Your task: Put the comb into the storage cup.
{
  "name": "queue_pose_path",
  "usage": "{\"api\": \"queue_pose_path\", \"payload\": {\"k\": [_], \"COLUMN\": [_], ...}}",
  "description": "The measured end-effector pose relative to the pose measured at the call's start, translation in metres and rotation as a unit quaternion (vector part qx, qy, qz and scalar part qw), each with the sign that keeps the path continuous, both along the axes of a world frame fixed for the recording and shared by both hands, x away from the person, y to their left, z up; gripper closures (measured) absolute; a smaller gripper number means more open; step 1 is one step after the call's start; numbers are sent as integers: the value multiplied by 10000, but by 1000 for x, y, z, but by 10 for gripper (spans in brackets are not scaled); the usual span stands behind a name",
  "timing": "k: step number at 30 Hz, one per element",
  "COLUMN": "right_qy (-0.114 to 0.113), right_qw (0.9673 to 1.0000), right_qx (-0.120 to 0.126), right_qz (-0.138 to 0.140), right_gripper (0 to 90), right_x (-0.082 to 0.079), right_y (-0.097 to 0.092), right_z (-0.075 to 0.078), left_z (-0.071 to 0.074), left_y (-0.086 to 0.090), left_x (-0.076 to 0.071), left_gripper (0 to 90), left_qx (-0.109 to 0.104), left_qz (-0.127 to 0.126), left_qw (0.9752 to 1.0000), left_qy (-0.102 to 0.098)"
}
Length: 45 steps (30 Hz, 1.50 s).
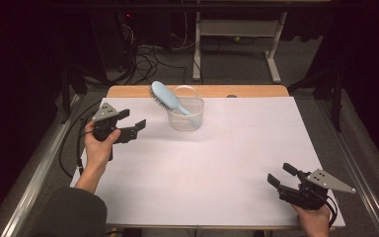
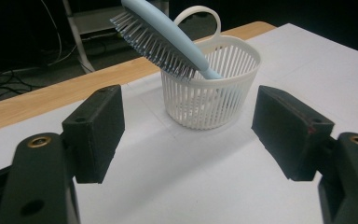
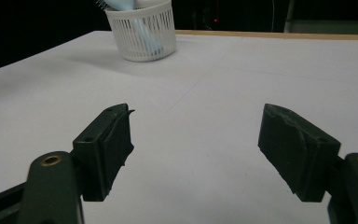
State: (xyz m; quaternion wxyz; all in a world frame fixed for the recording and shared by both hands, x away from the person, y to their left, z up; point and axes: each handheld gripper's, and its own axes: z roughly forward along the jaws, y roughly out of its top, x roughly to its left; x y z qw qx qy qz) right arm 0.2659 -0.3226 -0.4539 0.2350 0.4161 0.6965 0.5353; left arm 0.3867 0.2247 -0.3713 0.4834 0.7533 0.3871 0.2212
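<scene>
My right hand-held gripper (image 1: 282,177) sat nearest me, low over the front right corner of the white tabletop (image 1: 217,168), its jaws spread wide with nothing between them, and I judged it carried little risk where it was, well apart from everything. My left hand-held gripper (image 1: 132,123) was farther up on the left side, jaws likewise released and empty, aimed across at the white slotted basket (image 1: 185,114) near the back edge. The pale blue hairbrush (image 1: 167,96) stood in that basket handle down, its bristled head leaning out over the rim toward my left hand-held gripper. That lean was what worried me. The basket looked light and the brush top-heavy, so if I came in with a jaw against the overhanging head, or caught the bristles from below, I thought the whole basket could tip toward me or skate across the smooth sheet. A pinch on the bristles rather than the solid back would likely have slipped. If I lifted the brush at an angle, the handle might have dragged on the rim and hauled the basket up with it, since nothing steadied it. Beyond the basket lay the bare wooden strip (image 1: 256,91) and the drop to the floor, so a shove in that direction could have sent both over the edge.
</scene>
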Motion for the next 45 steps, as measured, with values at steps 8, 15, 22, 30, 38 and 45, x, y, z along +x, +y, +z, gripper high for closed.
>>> {"api": "queue_pose_path", "payload": {"k": [8,15,22,30,38,45], "right_qy": [9,18,17,19,17,19], "right_qw": [10000,10000,10000,10000,10000,10000], "right_qx": [32,35,32,48,59,55], "right_qz": [-3,1,-4,0,-3,5], "right_gripper": [262,262,262,262,262,262], "right_x": [0,1,1,1,1,2], "right_y": [-1,-1,-1,-1,-1,0], "right_z": [0,0,0,0,0,0], "left_z": [-2,-4,-3,-3,-4,-5], "left_y": [-1,2,5,7,9,12], "left_x": [-5,-10,-16,-19,-24,-28], "left_gripper": [260,260,259,259,259,259], "left_qx": [48,47,19,-10,-3,-16], "left_qz": [-26,-32,-37,-31,-28,-1], "left_qw": [10000,10000,10000,10000,10000,10000], "left_qy": [-12,-25,-68,-72,-84,-83]}}
